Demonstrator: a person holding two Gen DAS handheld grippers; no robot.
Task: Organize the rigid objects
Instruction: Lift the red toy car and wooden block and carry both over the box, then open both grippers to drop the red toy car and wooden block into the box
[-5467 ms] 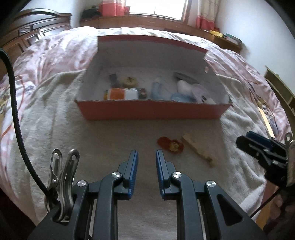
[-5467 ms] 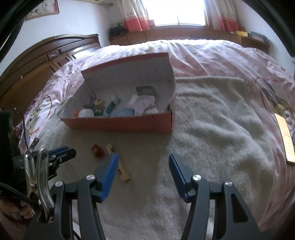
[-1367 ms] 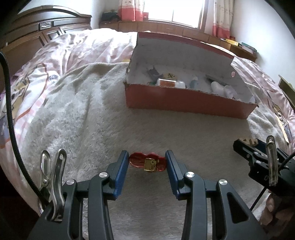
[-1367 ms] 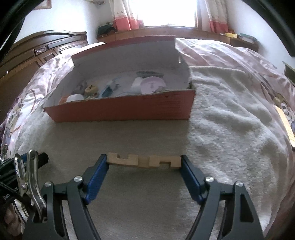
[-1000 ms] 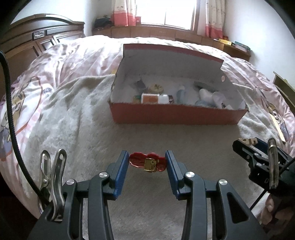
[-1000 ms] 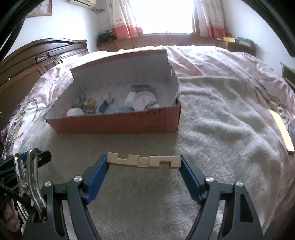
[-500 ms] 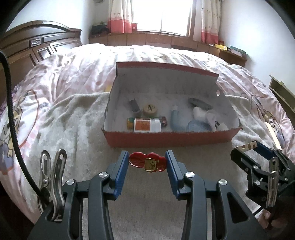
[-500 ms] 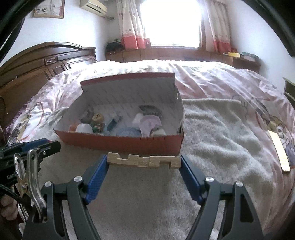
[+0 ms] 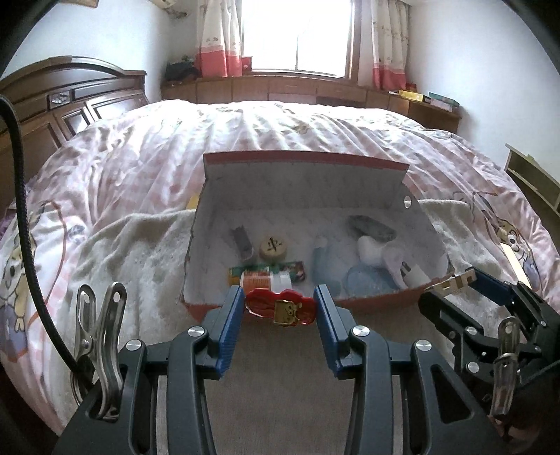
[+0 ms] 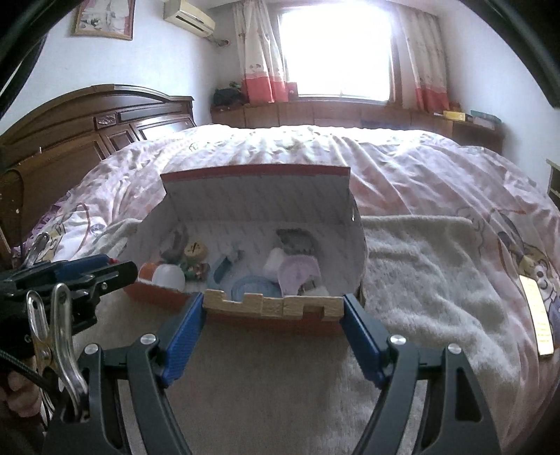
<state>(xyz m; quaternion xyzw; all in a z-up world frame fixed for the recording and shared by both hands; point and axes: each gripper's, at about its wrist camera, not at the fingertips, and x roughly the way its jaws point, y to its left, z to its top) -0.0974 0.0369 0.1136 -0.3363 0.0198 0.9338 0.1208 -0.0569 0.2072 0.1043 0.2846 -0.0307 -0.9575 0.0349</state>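
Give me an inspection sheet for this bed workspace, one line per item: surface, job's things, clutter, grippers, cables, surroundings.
Surface: cream fleece blanket over a pink quilt.
Job's things: red toy piece and notched wooden block, both held near the front wall of the open red cardboard box.
Clutter: the box holds a round wooden chess piece, an orange-labelled bottle, a blue lid and other small items.
Grippers: left hand-held gripper shut on the toy piece; right hand-held gripper shut on the block, endwise.
Cables: black cable at the left gripper.
Surroundings: wooden headboard, curtained window, air conditioner.
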